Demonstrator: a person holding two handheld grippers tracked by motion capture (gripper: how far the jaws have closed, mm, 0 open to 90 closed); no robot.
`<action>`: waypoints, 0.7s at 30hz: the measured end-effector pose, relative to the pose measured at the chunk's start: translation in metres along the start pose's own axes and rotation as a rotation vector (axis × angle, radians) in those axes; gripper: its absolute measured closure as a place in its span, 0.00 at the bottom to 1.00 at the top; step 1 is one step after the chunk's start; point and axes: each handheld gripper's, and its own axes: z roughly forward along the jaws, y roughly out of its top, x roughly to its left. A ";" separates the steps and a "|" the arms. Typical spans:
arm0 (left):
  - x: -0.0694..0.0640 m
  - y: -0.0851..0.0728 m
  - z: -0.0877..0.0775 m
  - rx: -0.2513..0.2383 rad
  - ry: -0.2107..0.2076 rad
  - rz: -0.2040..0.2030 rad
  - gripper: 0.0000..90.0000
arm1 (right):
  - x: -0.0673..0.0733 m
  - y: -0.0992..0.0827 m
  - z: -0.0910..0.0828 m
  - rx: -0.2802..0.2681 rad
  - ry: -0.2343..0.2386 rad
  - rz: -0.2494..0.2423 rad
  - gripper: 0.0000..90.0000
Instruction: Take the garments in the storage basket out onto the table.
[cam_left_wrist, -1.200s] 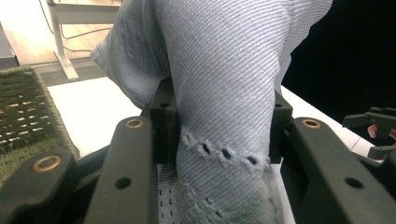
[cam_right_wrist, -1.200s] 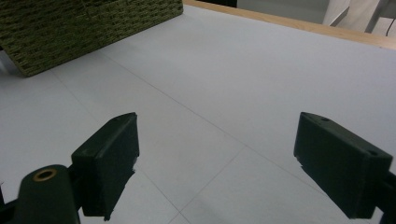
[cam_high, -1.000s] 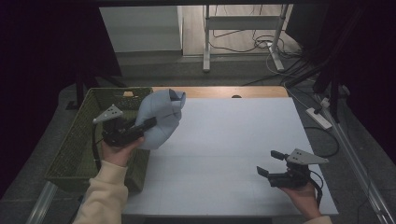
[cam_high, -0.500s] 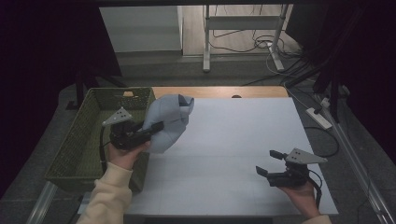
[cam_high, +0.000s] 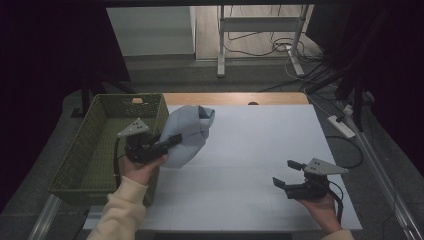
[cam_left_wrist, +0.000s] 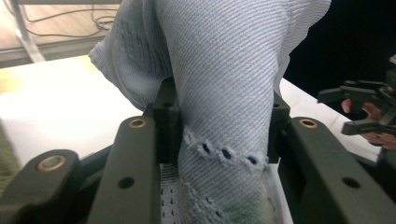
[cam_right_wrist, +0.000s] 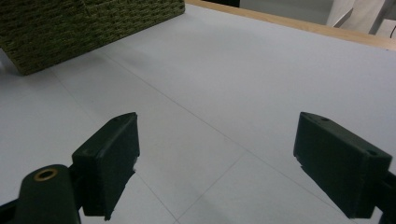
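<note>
Cloth (cam_high: 186, 136), pale blue knit, has shifted w/ the left gripper (cam_high: 165, 144) from above the basket's corner toward the white table (cam_high: 260, 145) since a second ago; jaws pinch its bunched fold, pads (cam_left_wrist: 164, 116) pressed on both sides. Judged: garment is coming out of the green woven basket (cam_high: 95, 150), likely for laying flat. Right gripper (cam_high: 285, 175) sits unmoved near the front-right edge, jaws wide, nothing between. Farther off: cables, metal stand legs on floor. Basket rim beside the cloth could snag it.
</note>
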 end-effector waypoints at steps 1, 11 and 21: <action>-0.002 -0.001 0.003 0.007 -0.007 0.005 0.68 | 0.000 0.000 0.000 0.000 0.000 0.000 0.16; -0.025 -0.006 0.042 0.091 -0.069 0.058 0.68 | 0.001 0.000 0.001 0.005 0.000 -0.003 0.16; -0.030 -0.006 0.048 0.099 -0.087 0.063 0.68 | 0.001 0.000 0.001 0.007 -0.002 -0.006 0.16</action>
